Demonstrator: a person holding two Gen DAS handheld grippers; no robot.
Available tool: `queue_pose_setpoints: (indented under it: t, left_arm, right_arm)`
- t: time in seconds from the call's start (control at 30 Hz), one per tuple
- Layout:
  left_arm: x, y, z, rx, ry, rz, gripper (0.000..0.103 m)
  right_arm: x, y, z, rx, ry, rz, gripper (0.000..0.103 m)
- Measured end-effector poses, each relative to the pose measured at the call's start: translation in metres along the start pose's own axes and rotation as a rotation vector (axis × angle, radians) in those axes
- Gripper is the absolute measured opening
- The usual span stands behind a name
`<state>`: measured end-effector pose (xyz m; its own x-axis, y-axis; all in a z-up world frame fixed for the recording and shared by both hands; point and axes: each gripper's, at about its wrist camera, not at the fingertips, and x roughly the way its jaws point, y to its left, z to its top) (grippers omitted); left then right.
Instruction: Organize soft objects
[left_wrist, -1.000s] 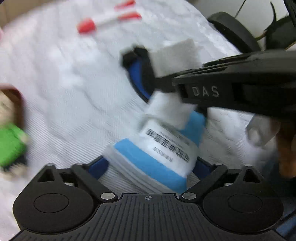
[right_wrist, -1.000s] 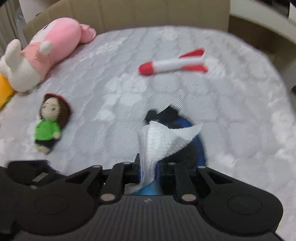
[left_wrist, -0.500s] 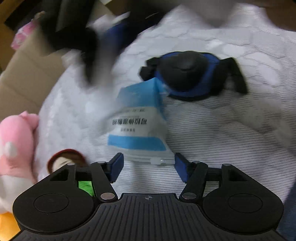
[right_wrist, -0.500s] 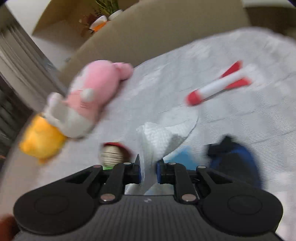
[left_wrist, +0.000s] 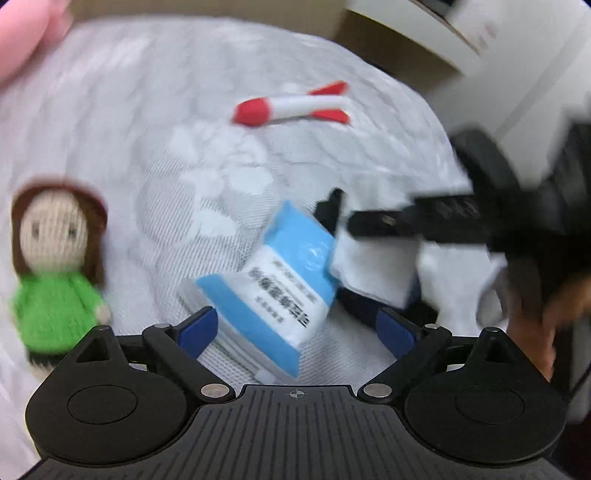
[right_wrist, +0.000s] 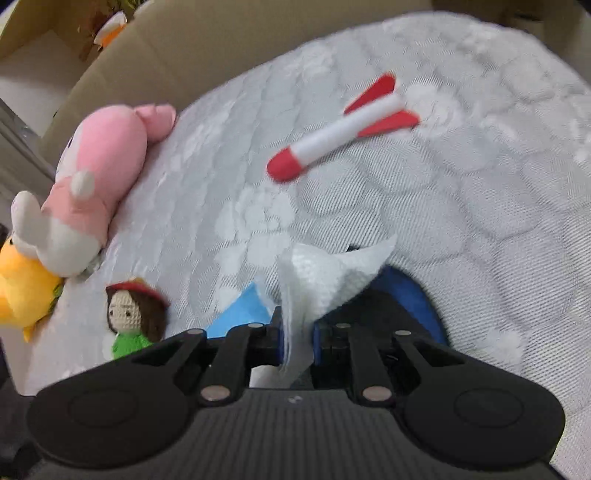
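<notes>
A blue and white tissue pack (left_wrist: 280, 288) lies on the white quilted mattress (left_wrist: 166, 147), its near end between the wide-apart blue pads of my left gripper (left_wrist: 299, 330), which is open. My right gripper (right_wrist: 297, 332) is shut on a white tissue sheet (right_wrist: 325, 280). In the left wrist view the right gripper (left_wrist: 406, 221) holds that sheet (left_wrist: 369, 266) just right of the pack. A blue and black eye mask (right_wrist: 413, 299) lies under the sheet, mostly hidden. A corner of the pack (right_wrist: 240, 314) shows left of the right fingers.
A crochet doll in green (left_wrist: 55, 266) lies left of the pack. A red and white rocket toy (right_wrist: 340, 133) lies farther back. A pink plush (right_wrist: 99, 177) and a yellow plush (right_wrist: 22, 295) rest at the left edge by a cardboard wall (right_wrist: 221, 44).
Both views swung about quickly. The right gripper kept its hold on the tissue sheet and is back beside the pack. The left gripper stayed open around the pack.
</notes>
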<state>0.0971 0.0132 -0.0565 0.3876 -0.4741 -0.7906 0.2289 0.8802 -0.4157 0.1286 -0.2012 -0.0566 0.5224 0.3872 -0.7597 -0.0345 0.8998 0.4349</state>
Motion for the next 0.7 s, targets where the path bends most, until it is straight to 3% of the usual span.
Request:
queue_pose_setpoints:
  t: [0.07,0.13,0.27,0.33,0.37,0.5,0.6,0.7]
  left_arm:
    - [0.004,0.01,0.006,-0.064,-0.02,-0.002,0.098]
    - [0.019,0.016,0.017,-0.077,-0.029,0.026,0.098]
    - [0.06,0.015,0.032,0.019,-0.038,0.099,0.099]
    - [0.061,-0.005,0.025,0.176,-0.091,0.188,0.093]
    - [0.059,-0.018,0.021,0.28,-0.119,0.241,0.075]
    - [0.062,-0.065,-0.016,0.772,-0.207,0.527,0.075]
    - [0.07,-0.083,-0.052,1.042,-0.19,0.599,0.075]
    - [0.075,-0.099,-0.08,1.208,-0.193,0.608,0.077]
  right_arm:
    - [-0.009,0.005,-0.001,-0.045,-0.046,-0.028,0.011]
    - [-0.015,0.003,0.001,-0.015,-0.064,0.036,0.01]
    - [-0.01,-0.013,0.004,0.115,-0.03,0.167,0.01]
    - [-0.009,-0.013,0.005,0.092,-0.038,0.125,0.01]
    - [-0.01,-0.011,0.005,0.066,-0.046,0.095,0.01]
    - [-0.01,-0.009,0.006,0.049,-0.069,0.095,0.01]
    - [-0.012,-0.012,0.008,0.112,-0.075,0.209,0.01]
    - [-0.007,-0.013,0.008,0.198,-0.03,0.434,0.01]
